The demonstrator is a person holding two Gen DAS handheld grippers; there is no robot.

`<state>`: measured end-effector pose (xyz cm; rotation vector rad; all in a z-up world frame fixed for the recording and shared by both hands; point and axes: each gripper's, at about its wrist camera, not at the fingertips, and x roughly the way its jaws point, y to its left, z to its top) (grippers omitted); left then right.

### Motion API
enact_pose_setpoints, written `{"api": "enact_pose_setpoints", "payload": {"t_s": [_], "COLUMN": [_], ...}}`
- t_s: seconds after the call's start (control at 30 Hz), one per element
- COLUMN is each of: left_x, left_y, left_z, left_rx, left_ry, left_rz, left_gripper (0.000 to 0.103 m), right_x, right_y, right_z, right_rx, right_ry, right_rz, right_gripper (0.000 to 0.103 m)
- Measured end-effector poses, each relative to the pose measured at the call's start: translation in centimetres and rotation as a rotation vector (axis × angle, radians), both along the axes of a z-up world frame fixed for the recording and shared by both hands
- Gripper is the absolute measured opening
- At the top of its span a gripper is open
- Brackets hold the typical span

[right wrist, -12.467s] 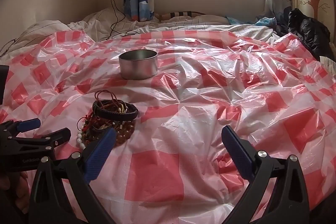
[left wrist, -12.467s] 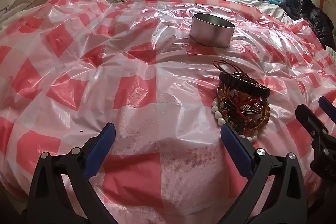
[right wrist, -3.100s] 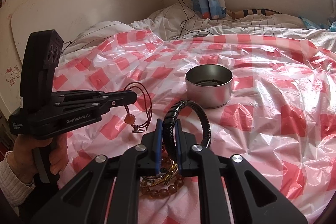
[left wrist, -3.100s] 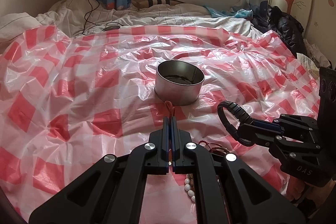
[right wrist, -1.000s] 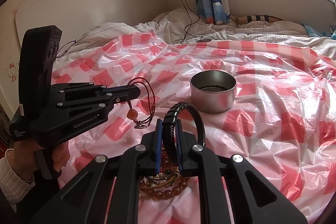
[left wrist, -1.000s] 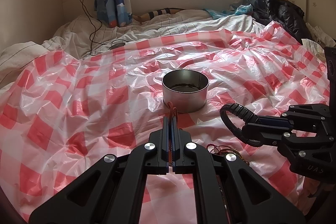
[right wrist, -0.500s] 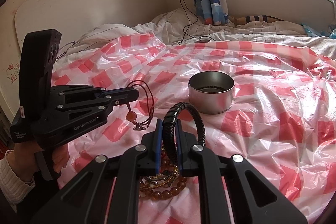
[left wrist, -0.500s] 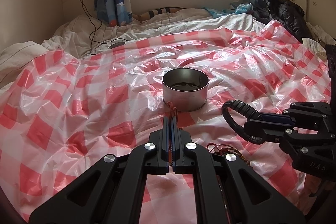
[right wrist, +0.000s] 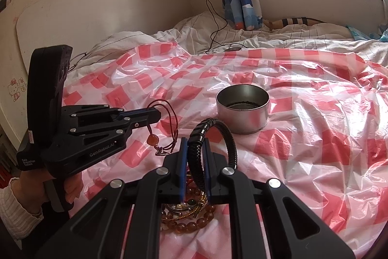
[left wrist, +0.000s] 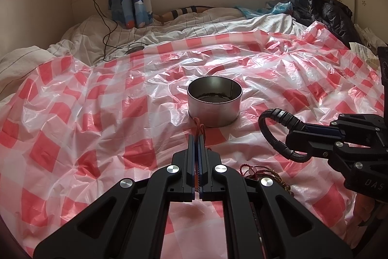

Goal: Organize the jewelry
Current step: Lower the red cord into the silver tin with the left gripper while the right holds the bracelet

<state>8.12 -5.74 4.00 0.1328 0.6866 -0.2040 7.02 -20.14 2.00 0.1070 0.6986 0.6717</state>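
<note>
Both tools matte black plastic, pistol-grip build. Left gripper: long tapered nose, stacked black linkage bars with small silver screw heads, a strip of blue pad along the finger; white lettering "GenRobot.AI" on the lower body, a small white label reading "Data Acquisition System" near the handle, a tall flat black slab at the rear. Right gripper: same black linkage, silver screws, blue strip between the bars, pale letters "DAS" on its body. Near view of each tool: two broad black arms with triangular cut-outs, round silver rivets at the pivots, blue pads on the inner faces. Hand on the left handle; cream ribbed knit sleeve cuff at the wrist.
</note>
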Motion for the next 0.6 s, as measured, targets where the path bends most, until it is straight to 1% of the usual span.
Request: {"api": "enact_pose_setpoints", "payload": {"t_s": [0.03, 0.1, 0.17, 0.2, 0.27, 0.4, 0.5, 0.6], "left_x": [0.2, 1.0, 2.1, 2.5, 3.0, 5.0, 7.0, 8.8], "left_y": [0.2, 0.7, 1.5, 1.8, 2.4, 3.4, 3.8, 3.5], "left_z": [0.0, 0.0, 0.0, 0.1, 0.2, 0.9, 1.8, 2.5], "left_rx": [-0.008, -0.063, -0.168, -0.209, -0.237, -0.331, -0.358, -0.381], "left_ry": [0.005, 0.032, 0.078, 0.095, 0.105, 0.137, 0.138, 0.136], "left_rz": [-0.002, -0.015, -0.031, -0.035, -0.041, -0.065, -0.076, -0.084], "left_gripper": [0.002, 0.002, 0.002, 0.002, 0.002, 0.002, 0.002, 0.002], "right_x": [0.4, 1.3, 2.5, 3.1, 4.7, 7.7, 9.0, 9.4], "right_y": [-0.2, -0.8, -1.5, -1.8, -2.4, -2.8, -3.1, -3.9], "right_z": [0.0, 0.1, 0.4, 0.6, 1.0, 1.0, 0.2, -0.3], "right_rx": [0.015, 0.053, 0.079, 0.089, 0.140, 0.216, 0.247, 0.269], "right_ry": [0.011, 0.036, 0.049, 0.049, 0.056, 0.077, 0.102, 0.120], "right_rz": [-0.002, -0.011, -0.027, -0.036, -0.049, -0.062, -0.069, -0.091], "right_gripper": [0.013, 0.013, 0.013, 0.013, 0.013, 0.013, 0.013, 0.013]}}
